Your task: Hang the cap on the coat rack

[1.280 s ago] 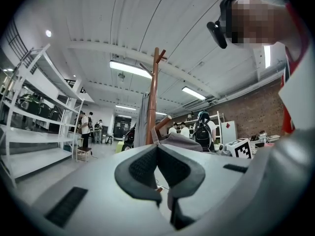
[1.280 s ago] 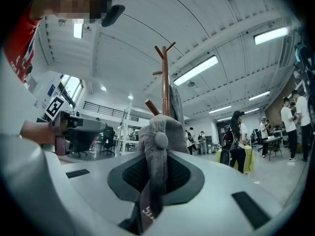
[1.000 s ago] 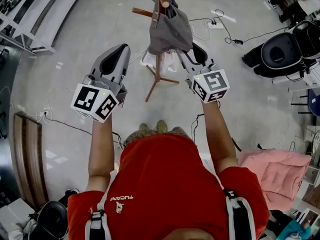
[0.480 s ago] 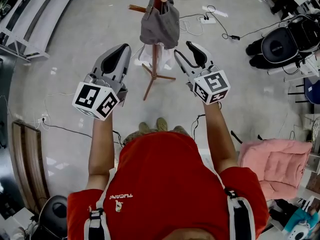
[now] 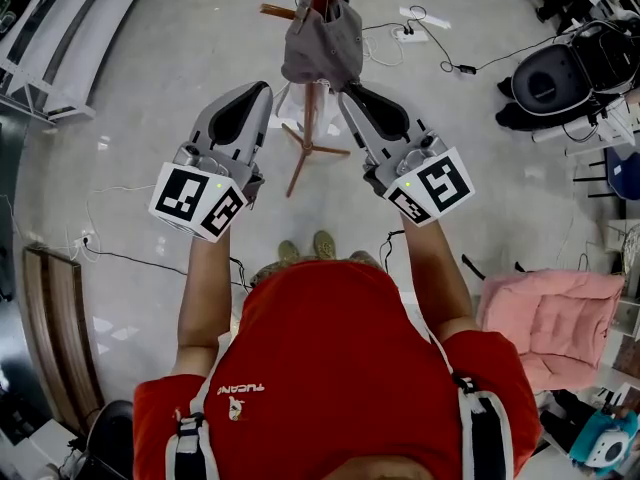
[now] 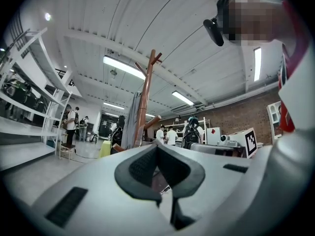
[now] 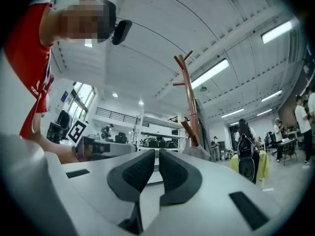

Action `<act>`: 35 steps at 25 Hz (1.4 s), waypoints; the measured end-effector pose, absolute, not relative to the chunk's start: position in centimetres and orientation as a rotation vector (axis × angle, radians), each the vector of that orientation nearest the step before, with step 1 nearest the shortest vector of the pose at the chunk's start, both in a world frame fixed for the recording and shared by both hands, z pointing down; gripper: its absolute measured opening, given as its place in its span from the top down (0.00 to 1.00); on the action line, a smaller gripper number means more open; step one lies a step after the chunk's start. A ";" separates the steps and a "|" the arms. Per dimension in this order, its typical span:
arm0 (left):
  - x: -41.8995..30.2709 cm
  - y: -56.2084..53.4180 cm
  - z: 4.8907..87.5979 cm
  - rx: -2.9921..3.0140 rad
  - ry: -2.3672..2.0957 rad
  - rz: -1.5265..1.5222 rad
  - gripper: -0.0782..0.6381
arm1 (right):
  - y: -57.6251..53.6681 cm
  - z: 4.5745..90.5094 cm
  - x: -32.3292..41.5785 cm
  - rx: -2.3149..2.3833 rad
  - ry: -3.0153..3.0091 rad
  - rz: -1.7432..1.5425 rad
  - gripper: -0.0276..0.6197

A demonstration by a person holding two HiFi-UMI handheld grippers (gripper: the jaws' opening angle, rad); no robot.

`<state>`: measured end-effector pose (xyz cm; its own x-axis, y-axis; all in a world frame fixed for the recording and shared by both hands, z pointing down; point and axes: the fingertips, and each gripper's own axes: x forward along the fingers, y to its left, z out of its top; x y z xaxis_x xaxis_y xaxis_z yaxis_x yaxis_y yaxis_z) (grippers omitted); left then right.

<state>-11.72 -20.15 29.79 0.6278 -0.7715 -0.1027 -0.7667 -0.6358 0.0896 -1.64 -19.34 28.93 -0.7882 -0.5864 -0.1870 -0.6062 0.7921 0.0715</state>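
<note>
**Task item.** The grey cap (image 5: 322,46) hangs on an upper peg of the wooden coat rack (image 5: 309,128). It drapes against the pole, clear of the floor (image 5: 150,98). From the operator's position the rack stands at 12 o'clock, with its splayed feet on the floor between the two claws.

**Left claw.** The left claw (image 5: 263,89) is held up at 11 o'clock, pointing toward the rack and apart from the cap. In the left gripper view the jaw tips meet, with nothing between them. The rack pole (image 6: 145,97) rises beyond them.

**Right claw.** The right claw (image 5: 346,95) is held up at 1 o'clock, just below and beside the cap's lower edge. No contact is visible. In the right gripper view its jaws are closing. A narrow slit remains between the pads and nothing lies in it. The rack (image 7: 189,97) stands beyond, at 1 o'clock from the jaws.

**Surroundings.** The operator wears a red shirt (image 5: 330,368). A pink cushion (image 5: 555,328) lies on the floor at 4 o'clock. A black round-backed chair (image 5: 545,83) stands at 2 o'clock. Cables and a power strip (image 5: 410,36) lie on the floor just right of the rack.
</note>
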 end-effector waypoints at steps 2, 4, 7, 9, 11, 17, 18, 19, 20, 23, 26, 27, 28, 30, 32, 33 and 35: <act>-11.7 -20.1 29.7 2.801 -1.322 -0.211 0.88 | -18.9 28.8 -2.3 -0.926 2.830 0.205 0.90; -11.6 -20.0 29.6 2.804 -1.320 -0.214 0.88 | -18.5 28.8 -2.9 -0.912 2.834 0.206 0.91; -11.6 -19.8 29.5 2.805 -1.321 -0.219 0.88 | -18.0 28.9 -3.6 -0.872 2.831 0.182 0.92; -11.7 -19.8 29.5 2.801 -1.325 -0.222 0.88 | -17.7 28.9 -4.0 -0.844 2.825 0.158 0.92; -11.9 -19.9 29.6 2.796 -1.330 -0.225 0.88 | -17.8 29.1 -4.2 -0.827 2.823 0.139 0.92; -12.0 -20.0 29.4 2.794 -1.339 -0.233 0.88 | -17.8 29.3 -4.4 -0.814 2.832 0.122 0.92; -12.0 -20.0 29.4 2.794 -1.340 -0.232 0.88 | -17.8 29.3 -4.4 -0.813 2.833 0.121 0.92; -12.0 -20.0 29.4 2.793 -1.340 -0.232 0.88 | -17.8 29.3 -4.4 -0.812 2.833 0.120 0.92; -12.0 -20.0 29.4 2.793 -1.340 -0.231 0.88 | -17.8 29.3 -4.4 -0.811 2.833 0.119 0.92; -12.0 -20.1 29.5 2.790 -1.340 -0.231 0.88 | -17.9 29.4 -4.3 -0.810 2.835 0.116 0.92; -11.9 -20.1 29.6 2.789 -1.339 -0.232 0.88 | -17.8 29.6 -4.2 -0.811 2.838 0.108 0.92; -11.8 -20.1 29.6 2.788 -1.338 -0.231 0.88 | -17.8 29.7 -4.2 -0.810 2.839 0.106 0.92; -11.8 -20.0 29.7 2.787 -1.338 -0.231 0.88 | -17.8 29.7 -4.2 -0.810 2.839 0.105 0.92; -11.8 -20.0 29.7 2.786 -1.339 -0.230 0.88 | -17.8 29.8 -4.2 -0.809 2.839 0.103 0.92; -11.8 -20.0 29.8 2.784 -1.340 -0.228 0.88 | -17.8 29.8 -4.2 -0.809 2.840 0.100 0.92; -11.9 -19.9 29.7 2.782 -1.342 -0.228 0.88 | -17.7 29.8 -4.2 -0.809 2.840 0.099 0.92; -12.0 -19.8 29.7 2.781 -1.345 -0.229 0.88 | -17.7 29.9 -4.2 -0.809 2.841 0.097 0.92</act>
<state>-11.95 -19.81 29.72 0.6122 -0.7825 -0.1135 -0.7760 -0.6221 0.1037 -4.23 -17.65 29.89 -0.8342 -0.5155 -0.1960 -0.5276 0.8494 0.0116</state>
